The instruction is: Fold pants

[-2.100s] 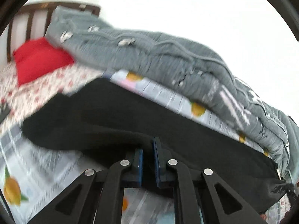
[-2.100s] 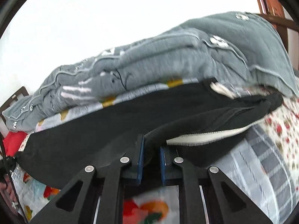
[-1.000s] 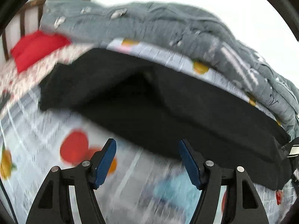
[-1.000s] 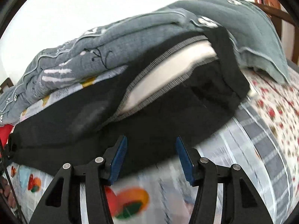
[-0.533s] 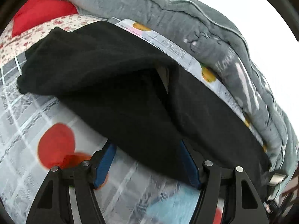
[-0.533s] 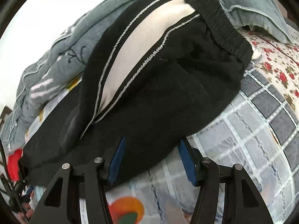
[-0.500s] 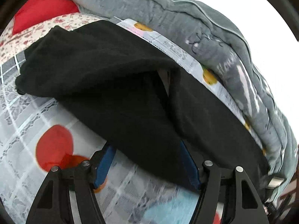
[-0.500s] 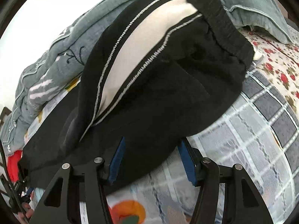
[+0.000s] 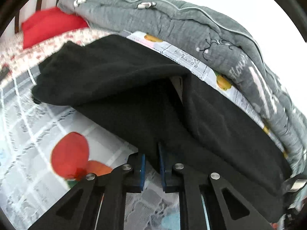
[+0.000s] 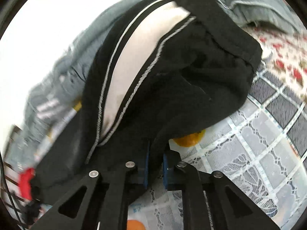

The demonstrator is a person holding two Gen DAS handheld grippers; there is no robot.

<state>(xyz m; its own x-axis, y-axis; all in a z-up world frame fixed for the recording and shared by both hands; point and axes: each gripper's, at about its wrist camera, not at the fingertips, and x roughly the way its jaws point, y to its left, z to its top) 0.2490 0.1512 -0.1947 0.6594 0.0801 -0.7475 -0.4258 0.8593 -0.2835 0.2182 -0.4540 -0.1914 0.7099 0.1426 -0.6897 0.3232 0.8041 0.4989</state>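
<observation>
The left gripper (image 9: 151, 164) and right gripper (image 10: 155, 164) have just closed on the pants' (image 9: 134, 95) near edge; the pants stretch crosswise along the bed (image 9: 28, 124) ahead.

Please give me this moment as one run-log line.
step: grasp near edge | left gripper: shut on black pants | right gripper: shut on black pants | surface: bedspread

A grey quilt (image 9: 191, 28) and red pillow (image 9: 48, 26) lie on the fruit-print bedsheet (image 9: 38, 134).
</observation>
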